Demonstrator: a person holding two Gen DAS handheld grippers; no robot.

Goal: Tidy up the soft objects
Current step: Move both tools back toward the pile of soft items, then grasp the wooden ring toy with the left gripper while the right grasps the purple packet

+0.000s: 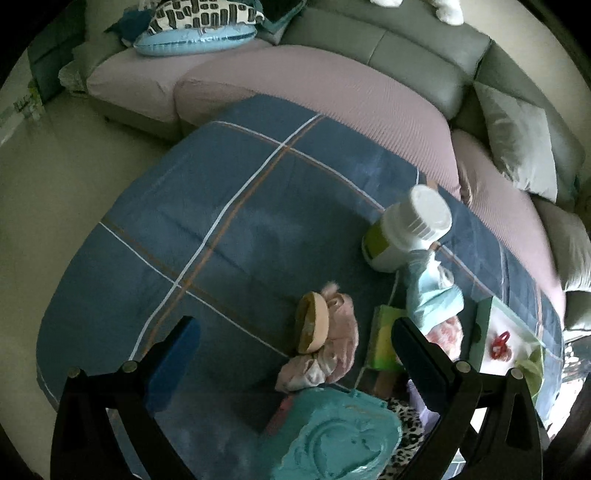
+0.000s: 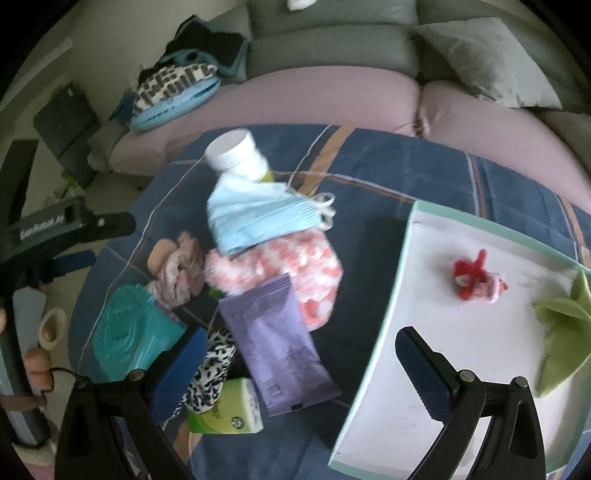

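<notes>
A pile of small things lies on the blue plaid cloth (image 1: pixel 221 221). In it are a pink scrunchie (image 1: pixel 332 354) against a tan round piece (image 1: pixel 312 326), a light blue face mask (image 2: pixel 255 218), a pink and white fluffy item (image 2: pixel 306 273), a leopard-print fabric (image 2: pixel 210 373) and a teal object (image 1: pixel 340 439). My left gripper (image 1: pixel 295 362) is open above the scrunchie and holds nothing. My right gripper (image 2: pixel 303 369) is open over a purple packet (image 2: pixel 277 347), also holding nothing. A white tray (image 2: pixel 443 332) on the right holds a red and white knitted piece (image 2: pixel 476 277) and a green cloth (image 2: pixel 565 328).
A white bottle (image 2: pixel 236 151) lies tipped behind the mask, and a green box (image 2: pixel 225 410) sits near the front. A sofa with mauve seat covers (image 1: pixel 295 85) curves behind the cloth, with a grey cushion (image 1: pixel 517 147) and piled pillows (image 1: pixel 195 33). A person's fingers (image 2: pixel 48 332) show at left.
</notes>
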